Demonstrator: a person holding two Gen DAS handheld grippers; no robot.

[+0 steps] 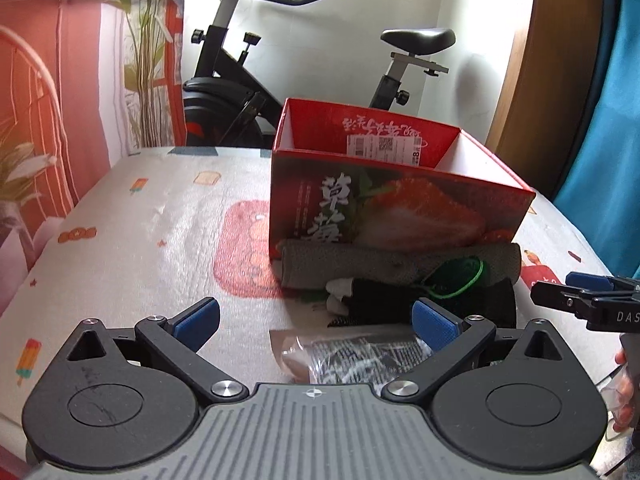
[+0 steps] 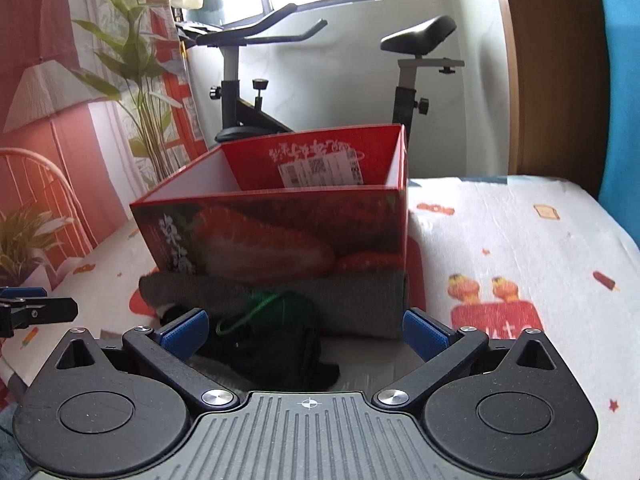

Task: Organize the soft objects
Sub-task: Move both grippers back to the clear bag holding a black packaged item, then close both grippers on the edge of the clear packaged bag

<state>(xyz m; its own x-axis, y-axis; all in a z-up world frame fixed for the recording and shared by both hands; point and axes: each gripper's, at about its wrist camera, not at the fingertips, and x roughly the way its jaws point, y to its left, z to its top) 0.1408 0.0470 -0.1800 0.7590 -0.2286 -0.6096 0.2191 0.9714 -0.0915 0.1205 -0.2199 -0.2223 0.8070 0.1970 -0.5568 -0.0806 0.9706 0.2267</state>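
A red strawberry-print box (image 1: 400,208) stands open-topped on the printed tablecloth. In front of it lies a grey rolled cloth (image 1: 360,264). A black fabric piece with a green cord (image 1: 452,280) and a black item with white tips (image 1: 348,300) lie against it, and a clear plastic packet (image 1: 340,356) is nearest. My left gripper (image 1: 316,322) is open just short of this pile, holding nothing. My right gripper (image 2: 306,332) is also open and empty, over the black fabric (image 2: 276,344) and before the grey cloth (image 2: 360,300) and the box (image 2: 280,232).
An exercise bike (image 1: 248,92) stands behind the table by the window. A plant-print curtain (image 1: 60,120) hangs on the left, and a blue cloth (image 1: 600,140) on the right. The right gripper (image 1: 560,290) shows at the left view's right edge, with a hand (image 1: 624,392) below it.
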